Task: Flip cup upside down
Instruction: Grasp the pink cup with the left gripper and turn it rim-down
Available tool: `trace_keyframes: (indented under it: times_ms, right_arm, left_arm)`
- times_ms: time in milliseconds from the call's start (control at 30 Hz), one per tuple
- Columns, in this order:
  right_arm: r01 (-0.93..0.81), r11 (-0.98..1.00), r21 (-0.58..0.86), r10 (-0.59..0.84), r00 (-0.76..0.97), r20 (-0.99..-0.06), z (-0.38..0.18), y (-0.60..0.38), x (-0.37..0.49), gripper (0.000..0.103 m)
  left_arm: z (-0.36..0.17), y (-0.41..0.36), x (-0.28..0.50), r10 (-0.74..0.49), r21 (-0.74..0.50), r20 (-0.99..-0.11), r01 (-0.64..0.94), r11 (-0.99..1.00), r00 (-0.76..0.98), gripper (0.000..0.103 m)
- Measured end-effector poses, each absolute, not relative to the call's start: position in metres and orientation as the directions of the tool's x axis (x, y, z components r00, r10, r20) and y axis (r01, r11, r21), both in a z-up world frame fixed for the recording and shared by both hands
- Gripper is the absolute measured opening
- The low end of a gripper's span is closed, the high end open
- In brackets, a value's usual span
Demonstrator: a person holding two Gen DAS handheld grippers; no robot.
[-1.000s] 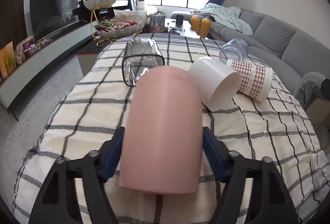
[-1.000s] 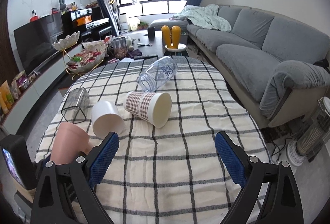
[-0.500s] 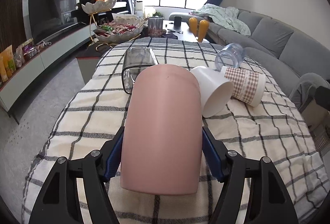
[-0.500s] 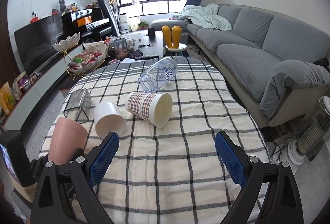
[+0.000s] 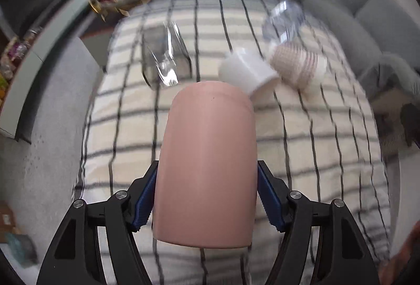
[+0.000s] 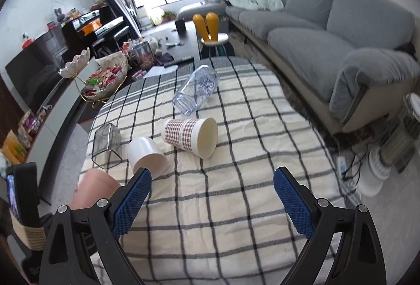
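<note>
Left hand-held gripper (image 5: 207,202) was clenched on the pink cup (image 5: 207,159), blue pads against its two sides, with the cup's closed, rounded end pointing away from the camera over the checked counter (image 5: 328,154). Left-wrist view was motion-blurred. Whether the cup was clear of the cloth could not be told. Right hand-held gripper (image 6: 211,202) was released and empty, above the counter's near part. Judgement: grasp done; the turn looked under way; setting the cup rim-down and letting go remained. The white cup (image 6: 148,156), checked cup (image 6: 191,136), clear bottle (image 6: 197,92) and glass tumbler (image 6: 107,146) lay on their sides.
</note>
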State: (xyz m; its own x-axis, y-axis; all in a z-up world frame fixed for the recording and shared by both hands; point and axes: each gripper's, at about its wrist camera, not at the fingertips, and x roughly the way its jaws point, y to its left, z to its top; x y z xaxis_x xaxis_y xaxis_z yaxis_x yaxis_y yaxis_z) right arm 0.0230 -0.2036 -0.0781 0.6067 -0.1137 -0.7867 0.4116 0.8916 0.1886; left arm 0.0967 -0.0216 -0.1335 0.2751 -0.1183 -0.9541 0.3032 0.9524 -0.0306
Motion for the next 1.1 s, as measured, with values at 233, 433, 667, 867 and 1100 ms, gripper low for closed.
trace_keyframes:
  times_ms: [233,433,667,867,1100]
  right_arm:
    - [0.527,0.781,0.335,0.050,0.483,-0.874,-0.101,-0.234,0.038,0.094]
    - [0.590,0.692,0.416,0.169,0.428,-0.888,-0.125,-0.249,0.056,0.094]
    - [0.624,0.639,0.449,0.245,0.388,-0.888,-0.152,-0.264,0.083,0.094]
    - [0.652,0.605,0.457,0.282,0.361,-0.889,-0.173,-0.281,0.103,0.094]
    - [0.649,0.591,0.479,0.299,0.375,-0.878,-0.174,-0.285,0.108,0.094]
  left_arm:
    - [-0.137,-0.044,0.121,-0.048,-0.063,-0.998,0.343,0.937,-0.051,0.069]
    - [-0.163,-0.060,0.142,0.051,-0.068,-0.948,0.355,0.932,-0.313,0.069]
    - [-0.191,-0.076,0.169,0.221,0.034,-0.879,0.407,0.913,-0.422,0.069]
    - [-0.201,-0.094,0.181,0.276,0.046,-0.837,0.443,0.896,-0.472,0.070]
    - [-0.188,-0.111,0.184,0.271,0.039,-0.864,0.481,0.876,-0.424,0.080]
